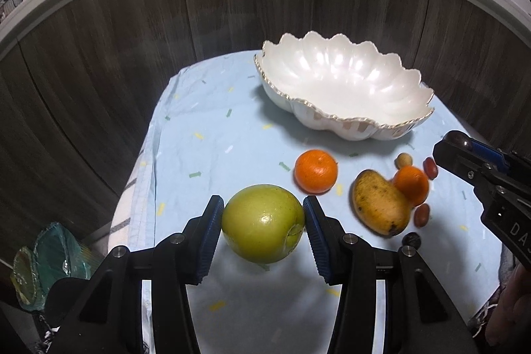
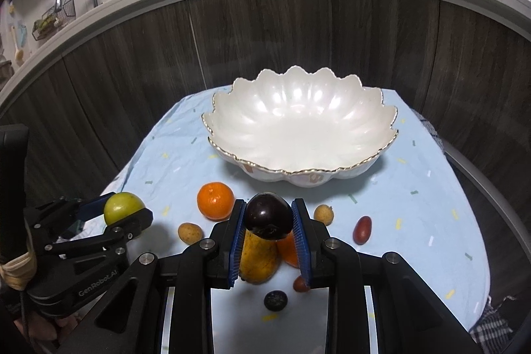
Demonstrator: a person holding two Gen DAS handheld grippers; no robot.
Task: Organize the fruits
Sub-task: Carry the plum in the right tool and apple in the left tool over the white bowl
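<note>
Low in the middle of the left wrist view, the left tongs (image 1: 263,223) are clamped on a big green fruit (image 1: 263,223), one blue pad pressed on each side of it, and its shadow on the cloth below makes it look lifted a little. Low in the middle of the right wrist view, the right tongs (image 2: 268,223) are clamped on a dark purple round fruit (image 2: 268,215), maybe a plum, and hold it up above a yellow mango (image 2: 258,261). More fruit lies on the blue cloth (image 2: 415,221) over the tabletop: an orange (image 2: 215,200) left of the plum, a second orange (image 1: 411,184) touching the far end of the mango, a small dark berry (image 2: 275,300) near the bottom, a little red fruit (image 2: 362,230) at the right, and two small tan ones that I cannot name. Farther back, in the upper middle, sits the white shell-shaped bowl (image 2: 232,128) with a gold rim, and nothing is in it. I think the step in hand is carrying the first two fruits to the bowl. The next move calls for going up and forward over the wavy rim, then opening low inside so the round fruits do not roll or bump. The two tongs should take turns so they do not knock each other.
</note>
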